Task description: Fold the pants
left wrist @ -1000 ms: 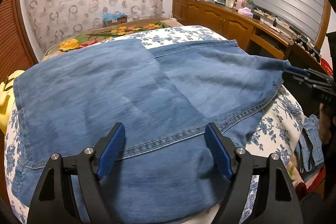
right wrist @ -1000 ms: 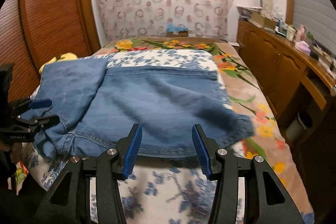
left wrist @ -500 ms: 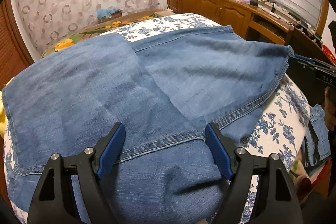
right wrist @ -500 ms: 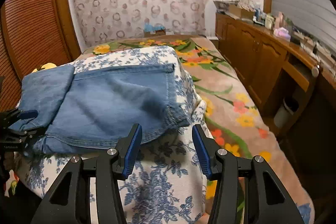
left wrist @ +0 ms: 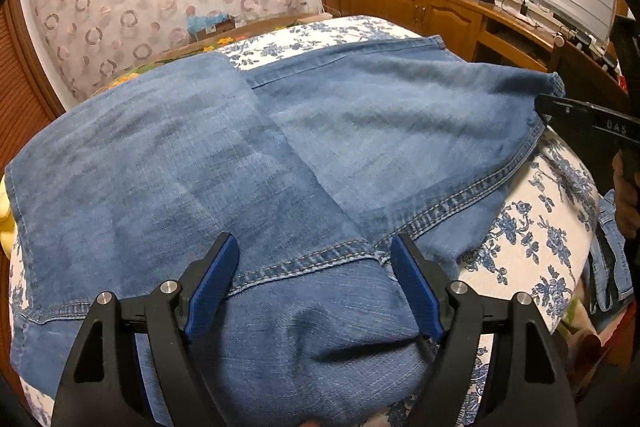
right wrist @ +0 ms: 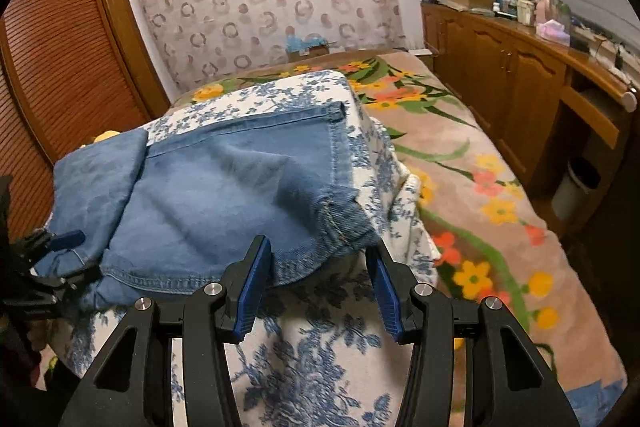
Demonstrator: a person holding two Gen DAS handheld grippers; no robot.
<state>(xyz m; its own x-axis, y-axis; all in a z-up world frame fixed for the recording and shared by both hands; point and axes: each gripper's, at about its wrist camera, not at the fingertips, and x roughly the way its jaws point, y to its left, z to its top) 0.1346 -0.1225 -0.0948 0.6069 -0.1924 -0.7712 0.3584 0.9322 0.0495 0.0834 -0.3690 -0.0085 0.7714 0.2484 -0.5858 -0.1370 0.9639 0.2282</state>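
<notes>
The right gripper (right wrist: 316,283), jaws just narrowing yet apart around the jeans (right wrist: 224,195) corner, may pinch only the hem and slip, while the left gripper (left wrist: 314,283) stands wide over denim.

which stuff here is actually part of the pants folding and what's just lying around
Part of the job:
- denim pants, spread on the blue-floral cloth
- left hand-held gripper, jaws open over the denim
- right hand-held gripper, jaws just closing in, at the pants' corner

Just lying about:
- second denim garment hanging at the bed's edge
- wooden sideboard with clutter
- yellow item
</notes>
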